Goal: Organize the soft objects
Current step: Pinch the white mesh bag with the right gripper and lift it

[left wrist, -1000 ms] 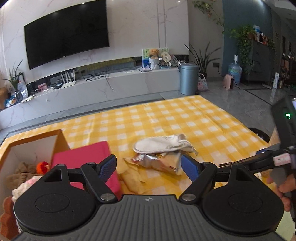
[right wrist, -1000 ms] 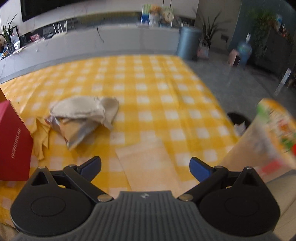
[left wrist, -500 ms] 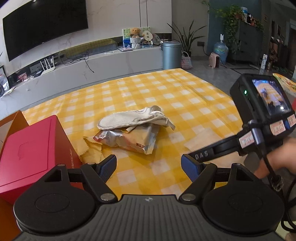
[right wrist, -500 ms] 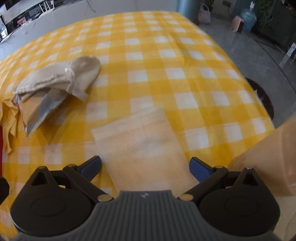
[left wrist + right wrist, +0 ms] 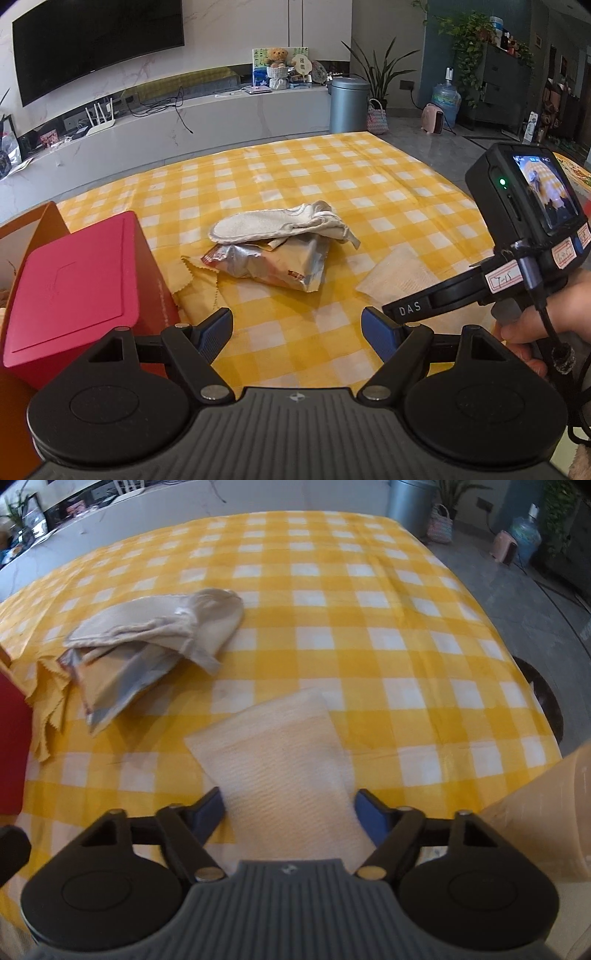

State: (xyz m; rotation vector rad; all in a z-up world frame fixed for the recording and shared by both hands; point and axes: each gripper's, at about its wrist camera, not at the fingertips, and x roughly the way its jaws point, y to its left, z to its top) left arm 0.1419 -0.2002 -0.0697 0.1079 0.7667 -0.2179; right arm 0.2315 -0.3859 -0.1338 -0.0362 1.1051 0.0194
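Note:
A pale yellow flat cloth [image 5: 280, 760] lies on the yellow checked tablecloth [image 5: 332, 602]; it also shows in the left wrist view [image 5: 395, 275]. My right gripper [image 5: 290, 808] is open, its fingers on either side of the cloth's near end. A cream slipper [image 5: 273, 223] lies on a silver snack bag [image 5: 273, 264], with a yellow cloth [image 5: 192, 273] beside it. The slipper [image 5: 155, 627] shows in the right wrist view too. My left gripper [image 5: 297, 328] is open and empty, hovering above the table near the red box [image 5: 77, 284].
An orange cardboard box [image 5: 33, 225] stands at the left behind the red box. The right gripper's handle and camera [image 5: 528, 206] are at the right in the left wrist view. A tan object [image 5: 546, 805] sits at the table's right edge. Floor lies beyond the table.
My right gripper has moved down and forward over the pale cloth, its fingers now flanking it. My left gripper has swung right, away from the orange box.

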